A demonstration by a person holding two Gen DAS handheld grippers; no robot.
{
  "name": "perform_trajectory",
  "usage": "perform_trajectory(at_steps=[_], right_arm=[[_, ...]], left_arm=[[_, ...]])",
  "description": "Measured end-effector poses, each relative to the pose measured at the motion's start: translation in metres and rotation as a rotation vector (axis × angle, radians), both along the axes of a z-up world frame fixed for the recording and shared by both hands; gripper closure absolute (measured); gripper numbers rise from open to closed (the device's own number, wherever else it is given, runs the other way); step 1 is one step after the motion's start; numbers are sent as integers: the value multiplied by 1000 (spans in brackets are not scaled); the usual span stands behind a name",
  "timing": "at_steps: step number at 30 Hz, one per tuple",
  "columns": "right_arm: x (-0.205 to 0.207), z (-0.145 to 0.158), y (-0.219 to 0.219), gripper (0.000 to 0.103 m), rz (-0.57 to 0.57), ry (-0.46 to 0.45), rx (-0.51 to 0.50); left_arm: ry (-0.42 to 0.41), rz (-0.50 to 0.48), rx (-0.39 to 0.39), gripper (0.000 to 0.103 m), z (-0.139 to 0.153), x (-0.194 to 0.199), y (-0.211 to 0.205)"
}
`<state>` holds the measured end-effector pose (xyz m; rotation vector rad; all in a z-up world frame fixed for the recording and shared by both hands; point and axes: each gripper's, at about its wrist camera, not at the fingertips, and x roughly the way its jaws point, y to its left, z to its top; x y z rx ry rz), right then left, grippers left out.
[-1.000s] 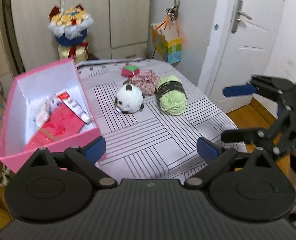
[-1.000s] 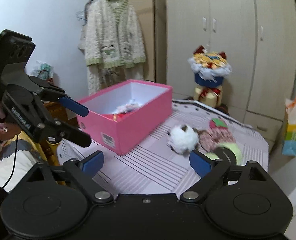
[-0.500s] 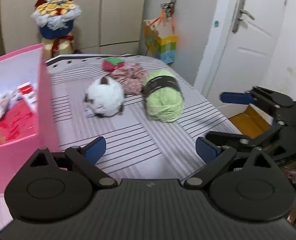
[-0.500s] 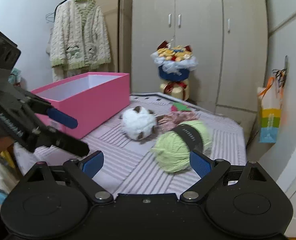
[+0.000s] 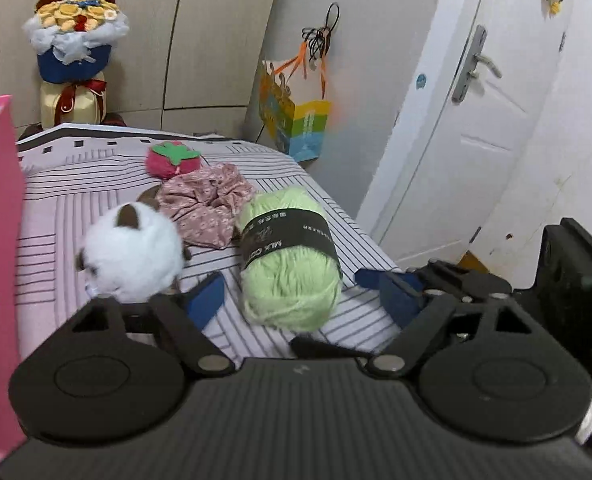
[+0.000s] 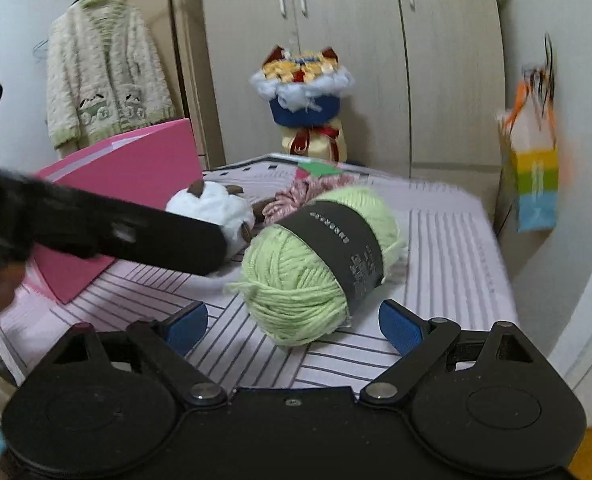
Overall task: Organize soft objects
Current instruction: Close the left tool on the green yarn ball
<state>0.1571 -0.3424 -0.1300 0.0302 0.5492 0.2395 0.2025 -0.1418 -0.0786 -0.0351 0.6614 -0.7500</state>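
Left gripper (image 5: 304,300): the jaws have just been closing part-way, yet they stand apart, with the near end of the green yarn ball (image 5: 290,264) between the blue pads and neither pad seen pressing on it. Right gripper (image 6: 294,322): the jaws stand wide, the same yarn ball (image 6: 320,260) just ahead of the gap, untouched. Nothing is held by either tool.

Landmark: the yarn ball, lying on its side on the striped bench (image 5: 108,184), a dark paper band around its middle. Left of it, just beside, sits the white plush toy (image 5: 132,252) with brown ears. Behind the ball, touching or nearly touching it, lies the pink floral scrunchie (image 5: 206,204); beyond that, farther from the ball, rests the strawberry-shaped plush (image 5: 172,158). Well to the left of the ball stands the pink box (image 6: 136,184), open at the top; its inside is hidden in both views.

Progress, as judged from the layout: all four soft items lie on the bench outside the box, so none of these is put away yet. The pink box appears to be the intended container, though this is an inference. The step in hand seems to be the first grasp, aimed at the yarn ball; closing, lifting and carrying to the box remain, then the same for the other three.
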Motion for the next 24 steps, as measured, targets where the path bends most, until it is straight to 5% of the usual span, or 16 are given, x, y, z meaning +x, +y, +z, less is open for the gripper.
perform_trajectory(at_steps=[8, 14, 24], right_arm=[[27, -10, -1, 8, -71, 76, 100], [39, -13, 3, 8, -65, 128, 129], [27, -16, 6, 34, -163, 72, 110]], left_arm=[[50, 92, -14, 28, -13, 42, -20], [133, 53, -38, 47, -20, 51, -24], [113, 80, -57, 52, -25, 42, -26]])
